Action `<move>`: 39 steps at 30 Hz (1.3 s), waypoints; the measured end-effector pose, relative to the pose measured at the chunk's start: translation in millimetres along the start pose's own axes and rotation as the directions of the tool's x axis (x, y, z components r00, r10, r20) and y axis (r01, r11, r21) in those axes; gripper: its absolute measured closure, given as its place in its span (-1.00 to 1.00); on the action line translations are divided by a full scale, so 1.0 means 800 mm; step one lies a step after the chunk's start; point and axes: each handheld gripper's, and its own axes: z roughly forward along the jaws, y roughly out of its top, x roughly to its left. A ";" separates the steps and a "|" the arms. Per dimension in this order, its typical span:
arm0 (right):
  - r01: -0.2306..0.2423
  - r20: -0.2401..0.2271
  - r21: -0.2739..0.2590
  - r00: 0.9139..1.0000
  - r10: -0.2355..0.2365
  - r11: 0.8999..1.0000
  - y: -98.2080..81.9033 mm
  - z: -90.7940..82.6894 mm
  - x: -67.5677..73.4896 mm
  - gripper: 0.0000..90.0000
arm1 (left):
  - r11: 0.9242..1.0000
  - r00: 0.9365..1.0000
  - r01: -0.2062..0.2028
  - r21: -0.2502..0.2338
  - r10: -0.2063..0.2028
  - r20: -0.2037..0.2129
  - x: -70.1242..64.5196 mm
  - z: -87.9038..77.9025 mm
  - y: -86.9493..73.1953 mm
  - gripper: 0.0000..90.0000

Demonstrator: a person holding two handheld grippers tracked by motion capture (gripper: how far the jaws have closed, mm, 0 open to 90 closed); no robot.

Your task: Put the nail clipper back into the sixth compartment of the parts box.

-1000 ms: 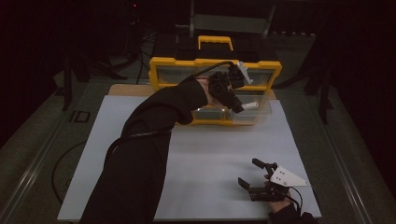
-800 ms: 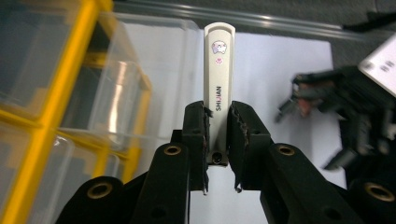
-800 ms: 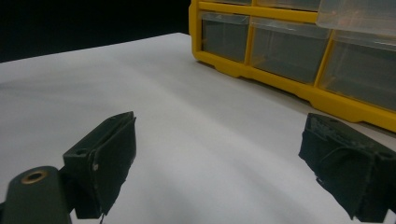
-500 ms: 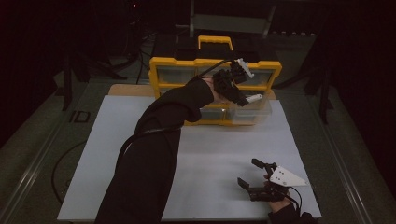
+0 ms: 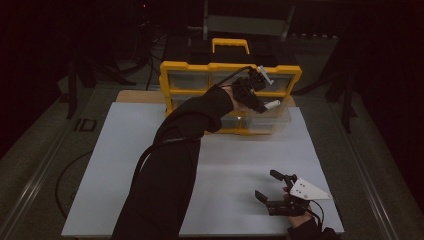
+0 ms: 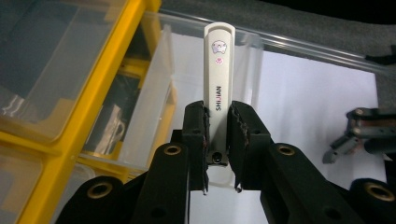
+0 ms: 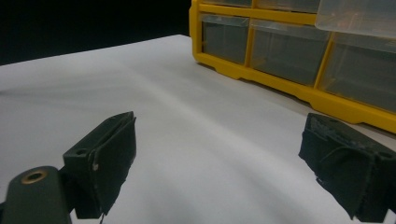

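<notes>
Clamped in the left gripper point(image 6: 218, 140), the white nail clipper point(image 6: 218, 79) hangs over the pulled-out clear drawer point(image 6: 243, 60) at frame centre (right gripper point(image 7: 219, 163) gapes idle): lower squarely inside before releasing.

This looks like a recording lab or studio, not a home. The table point(image 5: 125, 165) is covered by a plain white sheet and stands in a darkened room, lit only over its top. A yellow parts organizer point(image 5: 230, 95) with clear plastic drawers stands at the table's far edge, the sort kept in a workshop. Behind the organizer, dark stands and metal frame legs point(image 5: 75, 85) rise out of the gloom. Left of the organizer, a black cable point(image 5: 65, 175) loops over grey carpeted floor point(image 5: 30, 165) beside the table.
</notes>
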 end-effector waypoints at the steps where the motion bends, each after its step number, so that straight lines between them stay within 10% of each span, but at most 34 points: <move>1: -0.001 -0.001 0.000 1.000 0.001 1.000 0.000 0.000 0.000 -0.76 | 1.000 1.000 0.003 -0.007 -0.003 0.000 0.001 0.002 0.000 0.74; 12: -0.009 -0.006 0.000 1.000 0.009 1.000 -0.001 0.000 -0.001 -0.76 | 1.000 1.000 0.020 0.006 -0.020 0.007 0.006 0.021 -0.001 0.72; 19: -0.006 -0.005 0.007 1.000 0.006 1.000 -0.001 0.000 -0.001 -0.76 | 0.994 0.997 0.078 -0.072 -0.077 0.016 0.007 0.004 -0.008 -0.20; 20: -0.006 -0.004 0.009 1.000 0.006 1.000 -0.001 0.000 0.000 -0.76 | 0.995 0.997 0.054 -0.081 -0.049 0.065 0.006 -0.001 -0.013 -0.61; 25: -0.002 -0.004 0.013 1.000 0.002 1.000 -0.001 0.001 0.000 -0.76 | 0.994 0.997 0.037 -0.099 -0.030 0.066 -0.001 -0.010 -0.024 -0.83; 39: 0.000 0.005 0.018 1.000 -0.001 1.000 -0.002 0.001 0.000 -0.76 | 0.980 0.999 0.018 -0.196 -0.011 0.038 -0.014 -0.030 -0.057 -0.97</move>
